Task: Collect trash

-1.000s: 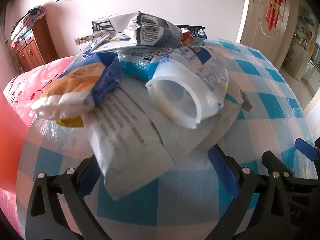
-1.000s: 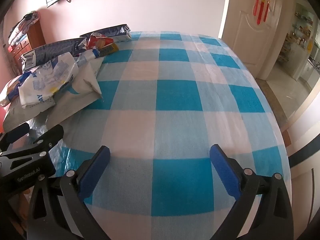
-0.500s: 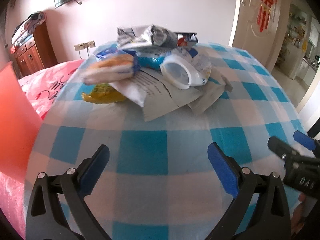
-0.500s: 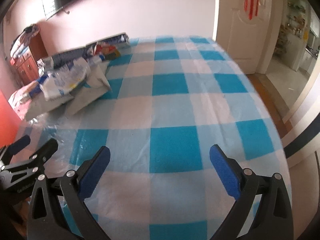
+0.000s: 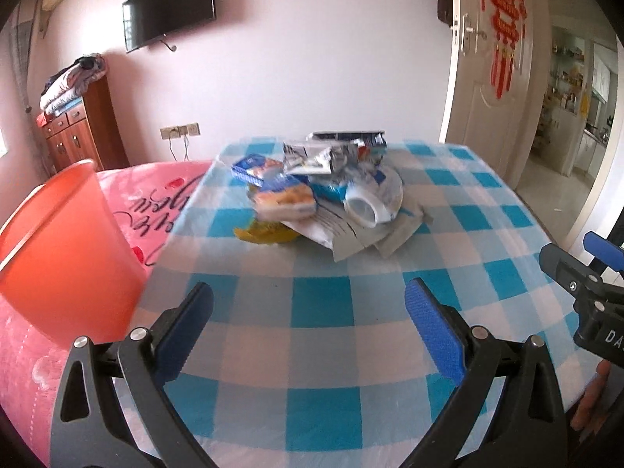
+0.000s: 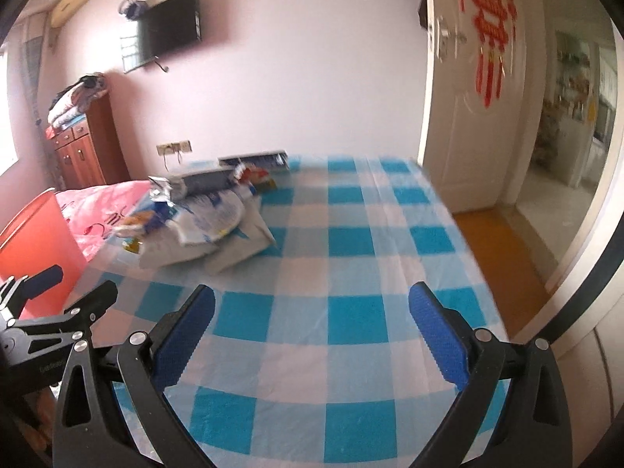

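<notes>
A heap of trash [image 5: 323, 191] lies on the blue-and-white checked table [image 5: 312, 351]: crumpled wrappers, a blue snack pack, a yellow bag, grey paper and a white plastic cup [image 5: 362, 208] on its side. The same heap [image 6: 202, 214] shows at the left of the right wrist view. My left gripper [image 5: 310, 310] is open and empty, well back from the heap over the near half of the table. My right gripper [image 6: 312, 312] is open and empty too, over bare cloth to the right of the heap. An orange bin [image 5: 66, 257] stands left of the table.
A pink printed cover [image 5: 156, 202] lies beside the table behind the bin. A wooden cabinet [image 5: 82, 136] with folded bedding stands at the back left, and a TV [image 5: 167, 19] hangs on the wall. An open white door [image 5: 487, 78] is at the right.
Both grippers have drawn back and up from the table. The heap, close under the left gripper a second ago, now lies far ahead, and the orange bin has come into view.
</notes>
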`<state>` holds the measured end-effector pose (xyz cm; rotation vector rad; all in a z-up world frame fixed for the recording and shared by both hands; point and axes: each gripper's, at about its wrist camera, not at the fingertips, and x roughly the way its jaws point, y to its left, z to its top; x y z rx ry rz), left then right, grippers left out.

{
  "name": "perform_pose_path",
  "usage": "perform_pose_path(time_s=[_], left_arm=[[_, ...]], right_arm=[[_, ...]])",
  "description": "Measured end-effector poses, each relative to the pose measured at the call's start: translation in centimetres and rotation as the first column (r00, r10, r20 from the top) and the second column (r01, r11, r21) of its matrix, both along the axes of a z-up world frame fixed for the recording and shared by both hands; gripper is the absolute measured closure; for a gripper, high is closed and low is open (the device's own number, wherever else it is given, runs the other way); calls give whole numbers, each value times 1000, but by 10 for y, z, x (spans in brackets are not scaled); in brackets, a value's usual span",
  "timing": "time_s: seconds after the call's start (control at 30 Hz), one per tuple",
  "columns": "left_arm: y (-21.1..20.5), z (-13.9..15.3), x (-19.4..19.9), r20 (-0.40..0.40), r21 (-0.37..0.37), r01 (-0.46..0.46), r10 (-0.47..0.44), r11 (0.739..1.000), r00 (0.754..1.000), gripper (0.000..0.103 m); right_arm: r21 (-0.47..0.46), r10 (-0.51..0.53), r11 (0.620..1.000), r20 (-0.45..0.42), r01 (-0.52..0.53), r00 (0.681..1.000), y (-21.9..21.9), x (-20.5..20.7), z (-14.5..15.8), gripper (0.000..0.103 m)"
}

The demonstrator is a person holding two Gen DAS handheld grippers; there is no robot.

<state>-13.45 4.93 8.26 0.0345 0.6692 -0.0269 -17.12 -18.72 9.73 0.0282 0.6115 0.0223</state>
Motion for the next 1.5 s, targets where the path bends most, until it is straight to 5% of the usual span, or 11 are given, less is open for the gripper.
perform_pose_path(time_s=[0.57,0.87,1.3,1.5], left_arm=[[19,43,-47,134,17,-24,21,1000,991,4],[24,54,-60,165,31,-51,45,998,985,4],[51,54,-62,142,4,2,-3,1000,990,4],[71,49,-36,70,-78,38,-32,996,997,4]], right_arm=[[36,87,995,96,-91,992,23,-51,47,5],[40,46,998,113,-51,992,19,-59,60,5],[70,62,996,19,-63,998,-2,-38,47,5],[107,120,987,-32,-116,992,-3,-14,40,5]])
